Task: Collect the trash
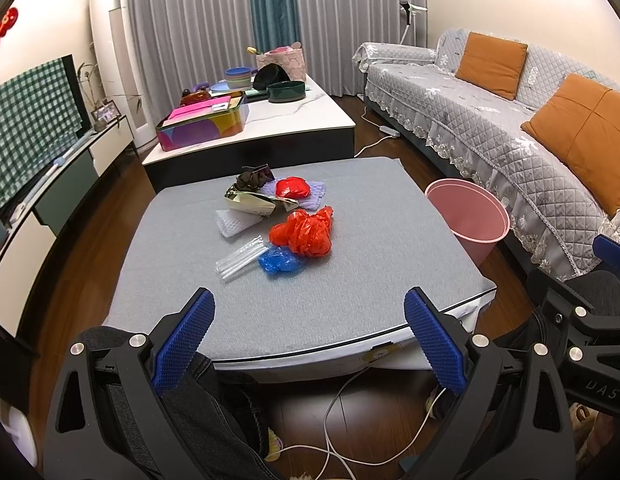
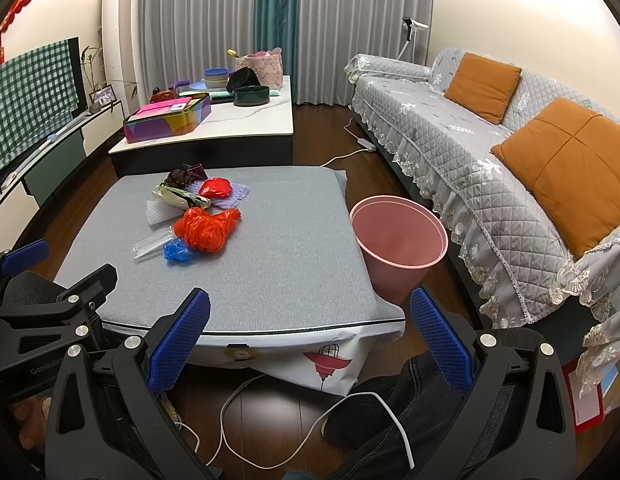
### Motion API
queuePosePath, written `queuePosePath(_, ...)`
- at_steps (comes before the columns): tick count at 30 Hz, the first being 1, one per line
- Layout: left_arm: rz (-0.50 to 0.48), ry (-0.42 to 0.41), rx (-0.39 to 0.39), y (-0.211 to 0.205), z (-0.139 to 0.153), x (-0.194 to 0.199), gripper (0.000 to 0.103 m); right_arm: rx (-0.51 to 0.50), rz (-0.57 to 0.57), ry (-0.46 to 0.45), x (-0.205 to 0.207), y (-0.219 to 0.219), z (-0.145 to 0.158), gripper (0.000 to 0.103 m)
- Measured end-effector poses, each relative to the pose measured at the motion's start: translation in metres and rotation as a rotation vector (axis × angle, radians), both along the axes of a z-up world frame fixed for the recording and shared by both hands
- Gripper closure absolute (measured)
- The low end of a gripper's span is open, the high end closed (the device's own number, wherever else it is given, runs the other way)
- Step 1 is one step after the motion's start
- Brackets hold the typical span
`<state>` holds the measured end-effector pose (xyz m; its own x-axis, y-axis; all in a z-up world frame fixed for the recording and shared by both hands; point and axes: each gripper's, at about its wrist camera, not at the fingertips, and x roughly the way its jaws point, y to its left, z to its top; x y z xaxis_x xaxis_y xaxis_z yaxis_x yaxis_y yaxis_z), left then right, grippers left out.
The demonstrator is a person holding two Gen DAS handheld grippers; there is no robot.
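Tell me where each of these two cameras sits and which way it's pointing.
Left wrist: on the left tool, open at the near edge of the grey table, facing the trash pile with its red plastic bag; the right tool and a dark trouser leg show.
Right wrist: on the right tool, open, further right, facing the pink bin and sofa; the left tool shows.
Shared: table, trash, bin, sofa, curtains.

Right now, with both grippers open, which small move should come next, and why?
Probably advance the left gripper toward the blue plastic scrap: it lies nearest on the grey table, both grippers are open and empty, and the pink bin beside it holds nothing visible.
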<state>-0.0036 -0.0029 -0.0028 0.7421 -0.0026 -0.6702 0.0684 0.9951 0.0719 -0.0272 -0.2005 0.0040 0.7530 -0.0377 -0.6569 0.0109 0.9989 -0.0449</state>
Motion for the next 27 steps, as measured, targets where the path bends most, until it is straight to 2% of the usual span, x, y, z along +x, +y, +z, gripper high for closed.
queuePosePath(27, 0.0, 0.002, 0.0, -0.0048, -0.006, -0.0013, 0.01, 0.003, 0.001, -0.002, 0.0007, -0.0014, -0.0008, 0.005)
